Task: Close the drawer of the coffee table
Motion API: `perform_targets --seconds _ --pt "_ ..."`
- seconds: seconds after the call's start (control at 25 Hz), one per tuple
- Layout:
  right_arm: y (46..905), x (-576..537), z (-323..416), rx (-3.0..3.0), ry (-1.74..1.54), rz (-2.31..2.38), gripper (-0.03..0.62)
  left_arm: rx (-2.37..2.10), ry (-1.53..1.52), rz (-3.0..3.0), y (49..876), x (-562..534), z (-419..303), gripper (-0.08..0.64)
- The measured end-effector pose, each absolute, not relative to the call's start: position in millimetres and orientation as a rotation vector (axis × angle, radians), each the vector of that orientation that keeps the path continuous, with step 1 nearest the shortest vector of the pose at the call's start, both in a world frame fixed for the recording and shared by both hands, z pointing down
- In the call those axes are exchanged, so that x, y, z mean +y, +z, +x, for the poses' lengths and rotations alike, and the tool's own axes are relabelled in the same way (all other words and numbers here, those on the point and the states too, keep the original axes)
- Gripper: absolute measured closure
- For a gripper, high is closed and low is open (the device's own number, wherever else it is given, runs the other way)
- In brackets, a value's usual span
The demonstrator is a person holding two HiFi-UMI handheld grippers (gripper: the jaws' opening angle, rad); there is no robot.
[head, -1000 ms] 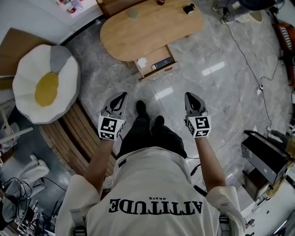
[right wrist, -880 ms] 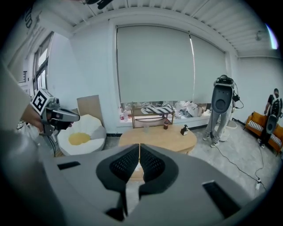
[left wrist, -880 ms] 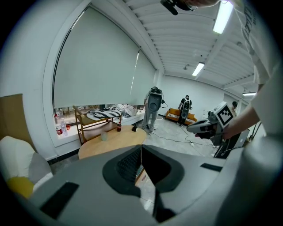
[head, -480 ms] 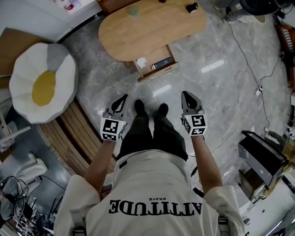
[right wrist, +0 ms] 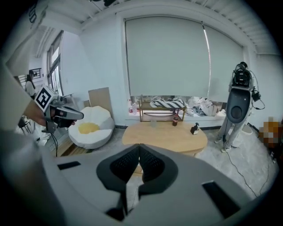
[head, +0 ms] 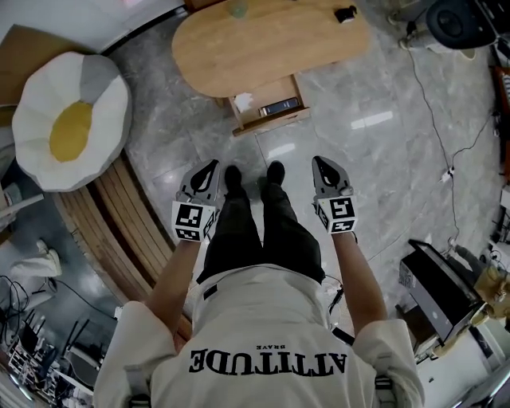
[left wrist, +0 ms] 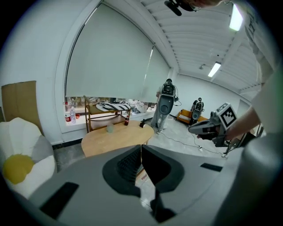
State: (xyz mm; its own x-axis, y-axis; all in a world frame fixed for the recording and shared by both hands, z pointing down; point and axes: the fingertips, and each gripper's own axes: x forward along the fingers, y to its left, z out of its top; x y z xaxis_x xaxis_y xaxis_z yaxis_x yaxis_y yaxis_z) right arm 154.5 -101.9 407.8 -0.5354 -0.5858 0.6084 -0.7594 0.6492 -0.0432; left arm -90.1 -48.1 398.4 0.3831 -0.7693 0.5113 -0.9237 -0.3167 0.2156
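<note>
An oval wooden coffee table (head: 263,44) stands ahead on the grey marble floor. Its drawer (head: 271,107) is pulled out toward me, with a white item (head: 244,101) and a dark flat object (head: 280,106) inside. My left gripper (head: 212,165) and right gripper (head: 320,162) are held side by side at hip height, short of the drawer and touching nothing. Both are shut and empty. The left gripper (left wrist: 141,146) points at the table (left wrist: 116,134), as does the right gripper (right wrist: 139,145), which faces the tabletop (right wrist: 166,134).
A fried-egg shaped cushion (head: 72,119) lies left of the table, with wooden slats (head: 135,231) beside my left leg. A cable (head: 434,119) runs across the floor on the right, near a black box (head: 434,279). A small black bottle (head: 346,13) stands on the table. A grey robot stand (right wrist: 239,101) is right of it.
The person has stepped forward, so the feet and both grippers are nearer the open drawer. Both grippers stayed shut and side by side.
</note>
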Motion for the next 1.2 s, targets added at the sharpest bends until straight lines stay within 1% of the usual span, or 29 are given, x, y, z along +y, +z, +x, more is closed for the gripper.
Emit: perform_targets --seconds 0.56,1.2 --pt "494.8 -116.5 160.3 -2.322 0.529 0.904 0.574 -1.47 0.425 2.059 482.9 -53.2 -66.7 0.538" --pt "611.1 -137.9 162.9 -2.253 0.634 0.946 0.574 -1.453 0.479 2.013 586.0 -67.8 -64.8 0.538"
